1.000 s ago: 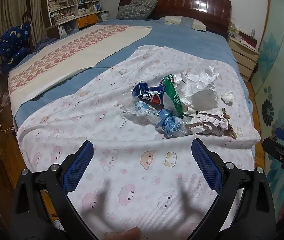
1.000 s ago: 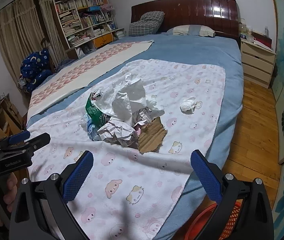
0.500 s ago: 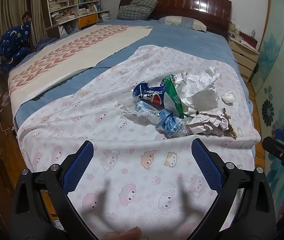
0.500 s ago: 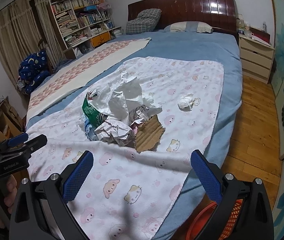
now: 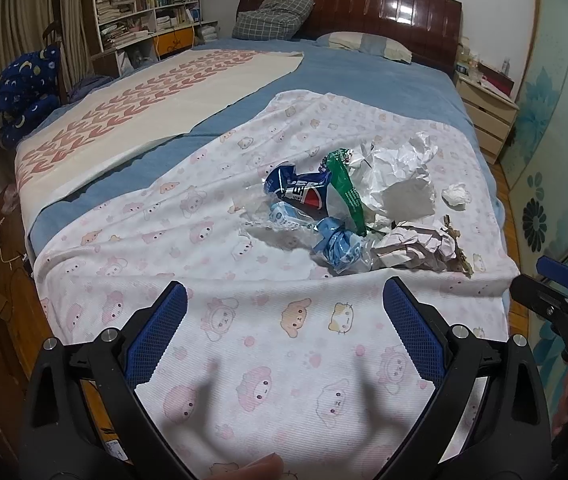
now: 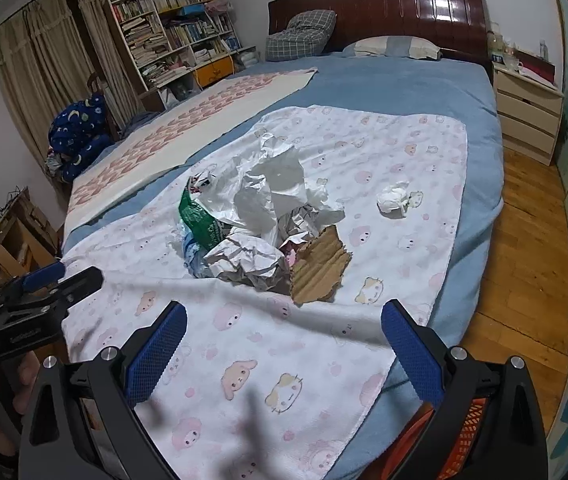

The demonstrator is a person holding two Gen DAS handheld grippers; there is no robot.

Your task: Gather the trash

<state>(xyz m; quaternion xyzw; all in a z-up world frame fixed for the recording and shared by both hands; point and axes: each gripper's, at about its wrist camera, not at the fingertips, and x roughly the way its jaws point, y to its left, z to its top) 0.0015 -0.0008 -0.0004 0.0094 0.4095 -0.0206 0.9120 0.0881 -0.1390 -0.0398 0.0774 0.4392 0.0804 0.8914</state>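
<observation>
Covering the near part of a wide bed (image 5: 363,92) is a white cloth (image 5: 268,344) printed with pink and tan cartoon animals, laid over a blue sheet, with a cream blanket (image 5: 156,100) patterned in red along the far side. A dark wooden headboard (image 5: 363,4), a checked pillow (image 5: 272,16) and a pale pillow stand at the head; a crowded bookshelf (image 6: 172,40) and curtains fill the corner, a pale nightstand (image 6: 527,116) sits by the wood floor, and an orange basket (image 6: 471,416) shows at the bed's near corner. The trash (image 5: 347,208) lies heaped on the cloth: a blue wrapper (image 5: 299,190) bearing a Pepsi globe with partial white lettering, a green wrapper (image 6: 200,224) with small print too fine to read, crumpled white paper (image 6: 272,188), a torn cardboard piece (image 6: 319,268), and a small tissue wad (image 6: 393,198) apart from the heap. The left gripper (image 5: 284,336) hovers over the cloth's near edge, jaws spread wide and holding nothing. The right gripper (image 6: 284,340) hangs likewise over the cloth short of the heap, spread wide, nothing between its pads.
</observation>
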